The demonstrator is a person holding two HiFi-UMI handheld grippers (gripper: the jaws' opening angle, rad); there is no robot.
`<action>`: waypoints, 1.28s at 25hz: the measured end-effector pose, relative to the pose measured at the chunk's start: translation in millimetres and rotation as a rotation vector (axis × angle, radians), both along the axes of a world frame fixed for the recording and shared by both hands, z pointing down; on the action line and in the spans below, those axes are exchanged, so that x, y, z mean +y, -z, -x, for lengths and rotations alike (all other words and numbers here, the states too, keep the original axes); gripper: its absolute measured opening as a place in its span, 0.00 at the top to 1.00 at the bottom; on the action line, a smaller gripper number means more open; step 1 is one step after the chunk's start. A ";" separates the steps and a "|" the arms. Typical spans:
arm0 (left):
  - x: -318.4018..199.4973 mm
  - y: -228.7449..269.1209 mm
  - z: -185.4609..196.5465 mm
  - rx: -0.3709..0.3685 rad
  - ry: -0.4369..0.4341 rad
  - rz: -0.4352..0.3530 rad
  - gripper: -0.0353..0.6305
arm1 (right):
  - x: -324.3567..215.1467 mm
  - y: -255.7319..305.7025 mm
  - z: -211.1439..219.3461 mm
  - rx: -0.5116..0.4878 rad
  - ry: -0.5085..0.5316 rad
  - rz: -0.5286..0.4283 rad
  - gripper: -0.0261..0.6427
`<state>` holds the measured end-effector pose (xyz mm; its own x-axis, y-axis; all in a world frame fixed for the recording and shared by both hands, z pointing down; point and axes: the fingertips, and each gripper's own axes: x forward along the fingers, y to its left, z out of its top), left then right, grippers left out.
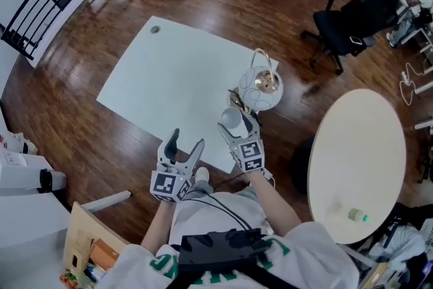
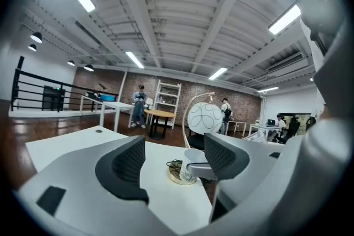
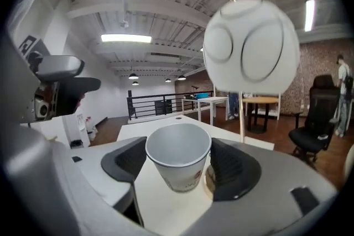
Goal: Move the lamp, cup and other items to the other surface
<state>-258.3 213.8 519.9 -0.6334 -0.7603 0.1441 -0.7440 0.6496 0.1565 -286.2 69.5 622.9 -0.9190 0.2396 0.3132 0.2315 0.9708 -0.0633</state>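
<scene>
My right tongs grip the cup beside the lamp; its print is unreadable. My left tongs gape wide, empty.

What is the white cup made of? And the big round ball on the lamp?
The cup looks like paper: thin matte white wall, rolled rim, small print. The lamp's ball looks like smooth matte white plastic or frosted glass; I cannot tell which. Its thin arched stand looks gold-coloured, probably metal.
</scene>
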 end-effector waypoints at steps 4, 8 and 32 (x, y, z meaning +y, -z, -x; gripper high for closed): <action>-44.1 -1.6 -17.9 -0.002 -0.138 -0.013 0.46 | -26.0 37.0 -52.1 -0.046 -0.062 -0.053 0.40; -97.0 -1.4 -41.7 -0.012 -0.293 -0.017 0.46 | -76.8 49.9 -107.1 -0.071 -0.239 0.067 0.40; -382.1 -16.9 -320.2 -0.057 -1.259 -0.020 0.46 | -264.9 35.2 -481.8 -0.083 -1.259 0.080 0.40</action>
<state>61.8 -168.4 536.9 0.5251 -0.8422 0.1223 -0.8507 -0.5151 0.1051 195.7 -195.3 587.7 -0.5399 -0.7975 0.2693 -0.8417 0.5152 -0.1616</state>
